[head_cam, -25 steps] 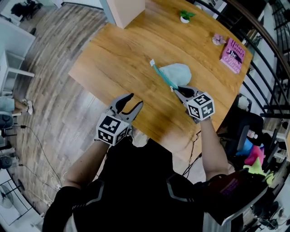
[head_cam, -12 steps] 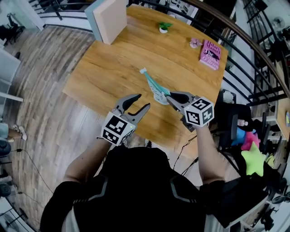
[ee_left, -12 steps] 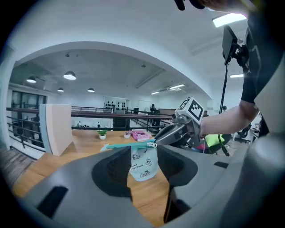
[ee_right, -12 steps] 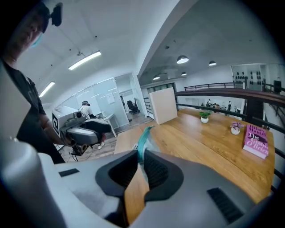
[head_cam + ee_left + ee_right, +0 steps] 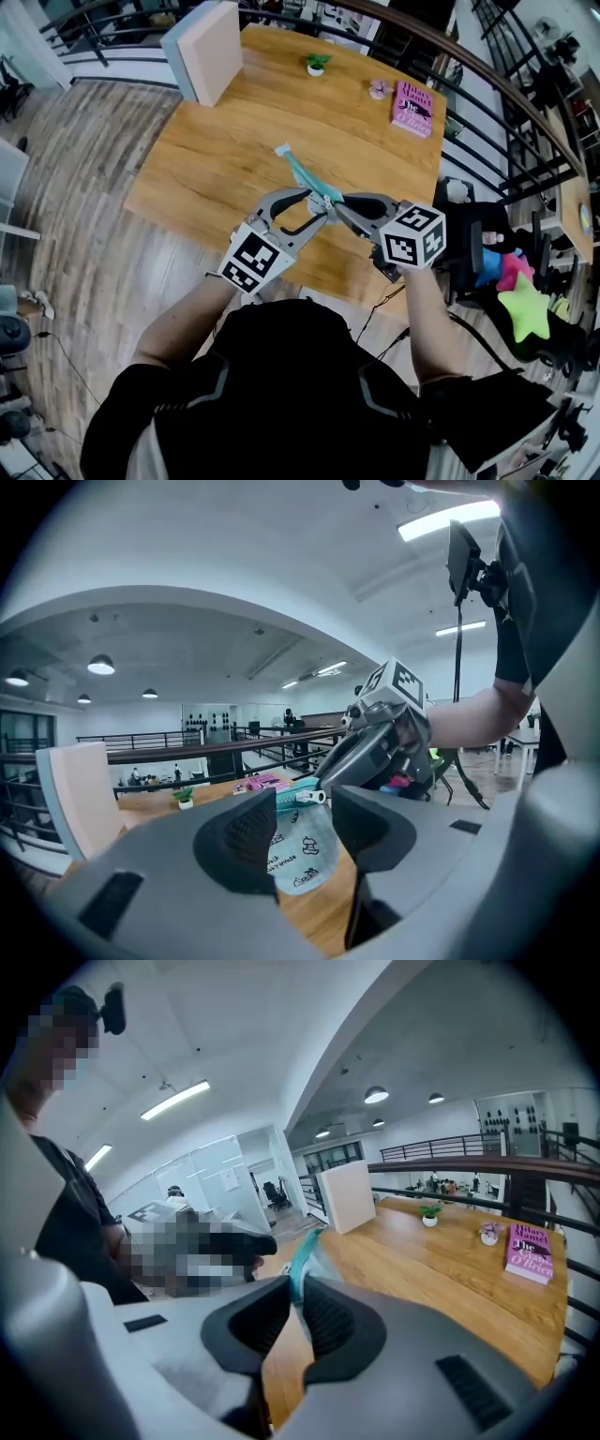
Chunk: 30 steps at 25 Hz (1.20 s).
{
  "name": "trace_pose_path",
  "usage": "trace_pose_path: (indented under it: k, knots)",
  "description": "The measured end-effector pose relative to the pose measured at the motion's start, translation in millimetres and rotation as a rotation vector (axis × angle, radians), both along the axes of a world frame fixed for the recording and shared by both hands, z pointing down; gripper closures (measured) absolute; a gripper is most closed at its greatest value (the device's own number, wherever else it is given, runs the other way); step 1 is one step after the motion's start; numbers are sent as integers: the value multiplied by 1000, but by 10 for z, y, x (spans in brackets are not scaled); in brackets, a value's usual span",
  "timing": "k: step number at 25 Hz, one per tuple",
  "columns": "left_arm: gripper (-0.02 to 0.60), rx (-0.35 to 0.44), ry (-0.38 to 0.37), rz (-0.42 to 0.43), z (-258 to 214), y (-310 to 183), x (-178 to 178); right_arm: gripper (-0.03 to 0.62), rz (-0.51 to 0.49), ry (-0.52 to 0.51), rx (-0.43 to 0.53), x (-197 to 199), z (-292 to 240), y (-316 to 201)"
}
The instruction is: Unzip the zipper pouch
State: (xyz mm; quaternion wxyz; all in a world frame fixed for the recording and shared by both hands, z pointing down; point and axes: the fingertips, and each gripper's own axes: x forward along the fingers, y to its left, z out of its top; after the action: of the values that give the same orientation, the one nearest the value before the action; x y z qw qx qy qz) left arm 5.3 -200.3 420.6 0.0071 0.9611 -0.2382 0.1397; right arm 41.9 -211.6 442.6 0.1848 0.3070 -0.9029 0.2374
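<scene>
My right gripper [image 5: 339, 202] has its jaws pinched nearly together on the teal zip edge of the pouch [image 5: 302, 173]; in its own view [image 5: 295, 1297] the edge runs up between the pads and nothing else is held. The pouch [image 5: 300, 850] hangs from that grip, up off the worktop [image 5: 234, 141] and over its near side; it sits right between my two grippers.

My left gripper [image 5: 316, 203] has its jaws well apart and empty [image 5: 305, 822]; the white pull [image 5: 312, 797] sits just beyond their tips, roughly on the centre line, not yet touched.

The step in hand, as I judge it, is to take the pull. To do it well I should ease the left jaws forward until the pads lie either side of the tab itself, not the cloth below it; close firmly, since the tab is small and smooth; keep the right grip tight and steady as an anchor; then draw along the line of the zip, away from the right jaws, so the tape stays taut and the slider does not bind or snag fabric.

As for writing: the pouch carries small dark print and little drawings; one word may be "milk", the rest I cannot read. The pink book [image 5: 411, 106] at the far side has a title too small to make out.
</scene>
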Motion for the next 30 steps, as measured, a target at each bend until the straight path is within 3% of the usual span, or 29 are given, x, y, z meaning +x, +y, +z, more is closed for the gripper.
trace_pose_path:
  k: [8,13,24,27,30]
  knots:
    - [379,105,-28,53,-154,93,112,542,41,-49,-29,-36,-266,82]
    - [440,183,-39,70,-241,136,145,542,37,-54,-25,-55,-323,167]
    - [459,145,24,111,-299,220,89,542,38,-77,-48,-85,-355,232]
    - [501,121,83,62,-403,164,23,542,41,-72,-51,-67,-353,221]
    - [505,103,76,41,-409,98,-2,543,30,-90,-48,-77,-389,224]
